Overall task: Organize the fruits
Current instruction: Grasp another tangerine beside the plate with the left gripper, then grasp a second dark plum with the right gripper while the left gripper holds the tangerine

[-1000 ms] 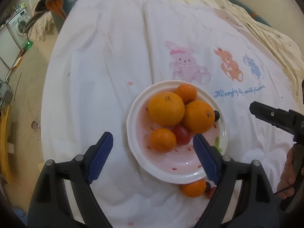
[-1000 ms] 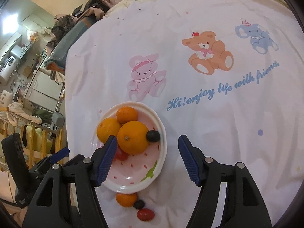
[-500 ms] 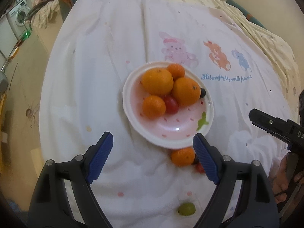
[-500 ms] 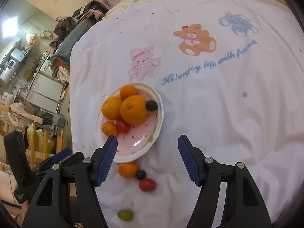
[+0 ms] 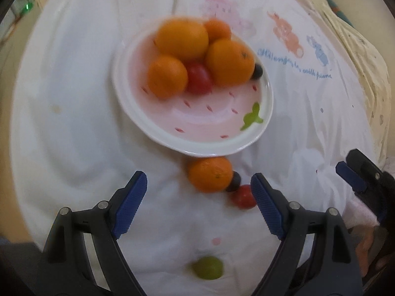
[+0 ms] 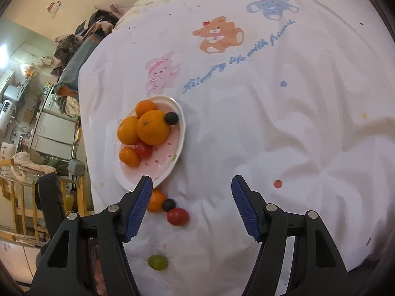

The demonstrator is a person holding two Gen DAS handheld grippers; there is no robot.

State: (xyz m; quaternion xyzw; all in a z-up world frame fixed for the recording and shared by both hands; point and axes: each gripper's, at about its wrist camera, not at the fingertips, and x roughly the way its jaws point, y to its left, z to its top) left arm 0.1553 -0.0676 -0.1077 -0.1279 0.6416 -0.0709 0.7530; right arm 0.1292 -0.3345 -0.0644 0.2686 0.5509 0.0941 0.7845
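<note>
A white and pink plate point(image 5: 212, 145) point(image 6: 179, 148) holds several oranges point(image 5: 181, 38), a red tomato point(image 5: 198, 79) and a dark grape point(image 5: 258, 71). On the cloth in front of it lie a small orange point(image 5: 209, 174) point(image 6: 156, 200), a dark grape point(image 5: 234, 181) point(image 6: 168, 204), a red tomato point(image 5: 243, 196) point(image 6: 177, 216) and a green grape point(image 5: 207, 267) point(image 6: 158, 262). My left gripper point(image 5: 198, 204) is open and empty, just short of the loose orange. My right gripper point(image 6: 191, 209) is open and empty above the loose tomato; it also shows in the left wrist view point(image 5: 355, 175).
The white bedcloth point(image 6: 271, 123) with printed animals and blue lettering covers a bed. Its left edge drops to a floor with cluttered furniture point(image 6: 37, 123) and a wooden rail point(image 6: 14, 197). A heap of clothes point(image 6: 81, 37) lies at the far left corner.
Both grippers have pulled back towards me and lowered, so the plate sits farther up in view and the loose fruit, with the green grape, is now between the fingers.
</note>
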